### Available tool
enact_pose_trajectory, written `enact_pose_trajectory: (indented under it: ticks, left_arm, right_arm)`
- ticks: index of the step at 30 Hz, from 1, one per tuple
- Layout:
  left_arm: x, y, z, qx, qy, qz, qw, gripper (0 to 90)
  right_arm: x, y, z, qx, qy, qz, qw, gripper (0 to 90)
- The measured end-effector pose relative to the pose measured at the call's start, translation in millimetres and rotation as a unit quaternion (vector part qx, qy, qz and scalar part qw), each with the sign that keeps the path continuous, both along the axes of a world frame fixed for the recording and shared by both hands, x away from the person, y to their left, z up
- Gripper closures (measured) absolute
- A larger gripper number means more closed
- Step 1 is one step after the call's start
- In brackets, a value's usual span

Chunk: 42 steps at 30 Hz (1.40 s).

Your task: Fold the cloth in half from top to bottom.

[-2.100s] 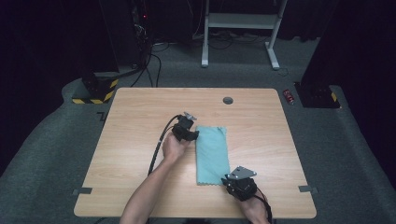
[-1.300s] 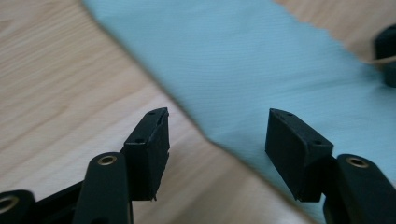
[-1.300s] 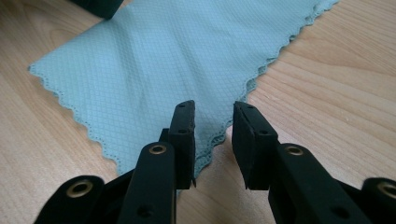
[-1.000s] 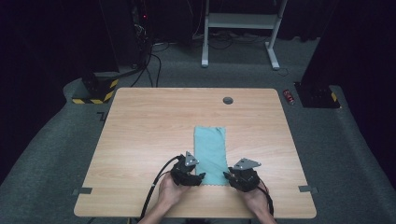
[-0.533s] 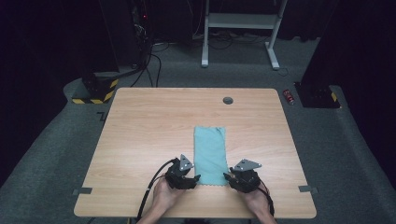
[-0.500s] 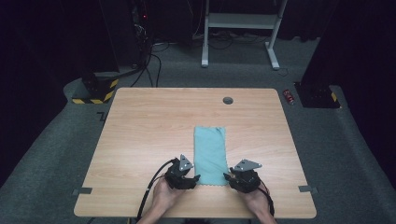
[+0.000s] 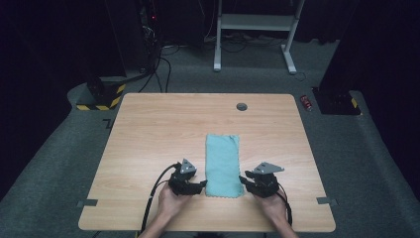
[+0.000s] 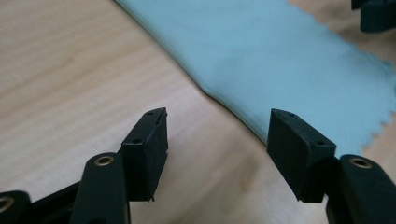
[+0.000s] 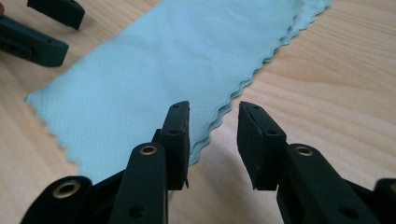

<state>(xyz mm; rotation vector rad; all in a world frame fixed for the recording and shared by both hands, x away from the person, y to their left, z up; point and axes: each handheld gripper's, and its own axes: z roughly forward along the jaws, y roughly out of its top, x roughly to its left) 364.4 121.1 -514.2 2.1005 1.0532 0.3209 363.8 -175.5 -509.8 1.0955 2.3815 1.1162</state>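
1. High view: a folded light-blue cloth (image 7: 222, 164) lies flat on the wooden table (image 7: 148, 134), its long side running away from the person, its near end close to the table's front edge; the left gripper (image 7: 198, 187) sits just beside the cloth's near left corner and the right gripper (image 7: 243, 181) just beside its near right corner, each held in a hand coming up from the bottom; a small dark round disc (image 7: 241, 106) lies near the far edge, well apart from the cloth.

2. Left gripper view: the jaws stand wide apart with bare wood between them; one jaw is over the cloth's (image 8: 289, 60) folded edge; nothing is gripped.

3. Right gripper view: the jaws stand at a narrower gap and have just been closing; the cloth's (image 9: 163, 74) scalloped, layered edge runs into the gap between them; the pads do not yet press on it; the other gripper's black jaws show at the upper left, beyond the cloth.
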Motion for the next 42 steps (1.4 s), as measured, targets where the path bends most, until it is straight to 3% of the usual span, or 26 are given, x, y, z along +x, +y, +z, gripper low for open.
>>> enact_pose_trajectory:
  ticks: [4,6,9,12,22,28,32,37,38,41,42]
  left_arm:
    - [23.5,4.2,2.2,-0.012,0.003,0.029,0.9995,39.5]
    - [36.4,5.1,3.6,-0.021,0.006,0.046,0.9987,39.6]
    - [58.3,3.7,5.4,-0.018,0.009,0.065,0.9977,39.9]
    - [75.3,-1.8,7.8,-0.007,0.006,0.07,0.9975,39.8]
    - [120.4,-21.8,8.7,-0.004,0.01,0.085,0.9963,41.8]
    - [137.3,-26.6,4.0,0.003,0.016,0.101,0.9947,42.4]
    - [144.7,-26.0,2.3,0.011,0.012,0.105,0.9943,43.9]
    - [151.1,-22.4,0.1,0.005,0.021,0.109,0.9938,45.3]
    - [152.4,-22.5,0.4,0.005,0.022,0.108,0.9939,44.9]
    - [157.4,-25.7,3.3,0.005,0.026,0.103,0.9944,43.7]
    - [158.4,-26.3,3.5,0.001,0.027,0.104,0.9943,43.7]
  right_arm:
    - [16.0,3.1,-0.1,-0.003,-0.003,-0.007,1.0,67.3]
    - [27.1,5.7,-0.4,0.0,0.01,-0.013,0.9999,68.6]
    - [40.0,8.4,-0.5,0.009,0.022,-0.024,0.9994,71.2]
    - [52.2,13.4,1.2,0.013,0.02,-0.034,0.9991,73.0]
    - [89.3,25.7,6.7,0.01,0.01,-0.065,0.9978,82.6]
    - [108.0,31.6,7.4,0.004,-0.004,-0.082,0.9966,82.7]
    - [121.1,32.9,8.9,0.008,0.0,-0.093,0.9956,81.1]
    - [136.2,38.9,8.6,-0.004,0.01,-0.094,0.9955,78.2]
    - [140.9,41.4,7.6,-0.008,0.021,-0.091,0.9956,77.6]
    - [147.1,46.6,6.3,-0.012,0.018,-0.09,0.9957,75.9]
    - [150.8,49.1,4.7,-0.015,0.031,-0.089,0.9954,75.8]
